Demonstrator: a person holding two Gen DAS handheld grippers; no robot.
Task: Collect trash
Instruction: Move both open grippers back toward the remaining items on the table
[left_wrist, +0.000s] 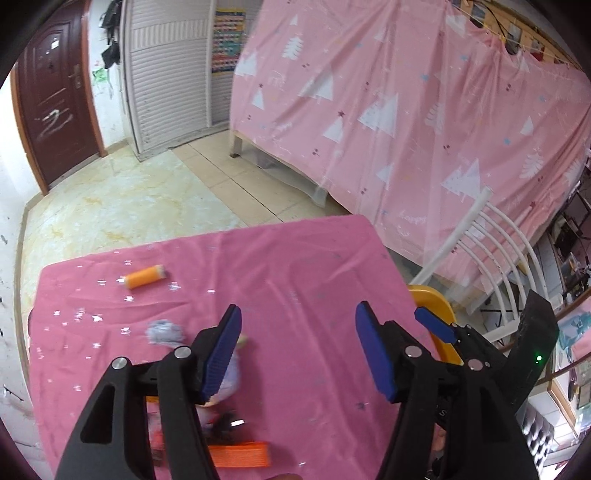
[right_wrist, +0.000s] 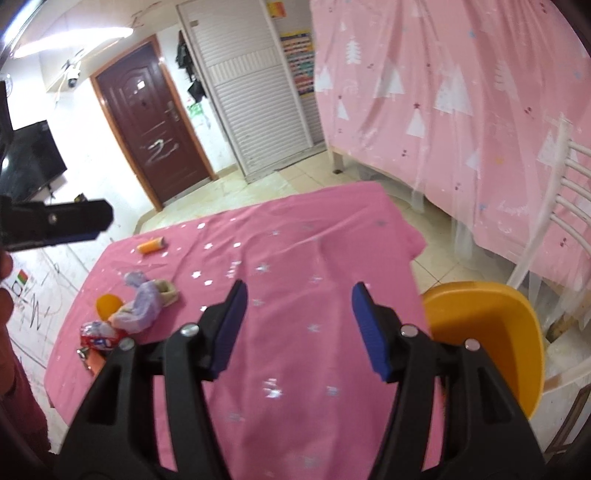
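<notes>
A pink star-printed cloth covers the surface (right_wrist: 295, 258), with a tiled floor and a pink tree-patterned curtain behind. The right hand-held gripper (right_wrist: 297, 328) hangs over bare cloth, jaws spread and empty. The left hand-held gripper (left_wrist: 299, 350) is likewise spread with nothing between its pads, poised above the litter. The trash lies at the surface's left side: a crumpled lilac wrapper (right_wrist: 142, 304), a red-and-white packet (right_wrist: 99, 336), an orange ball (right_wrist: 108, 304) and, farther off, an orange tube (right_wrist: 149, 245). The yellow bin (right_wrist: 491, 339) sits just off the right edge. A good next pick, I judge, is the lilac wrapper: come down straight, straddle it, and close without snagging the cloth.
</notes>
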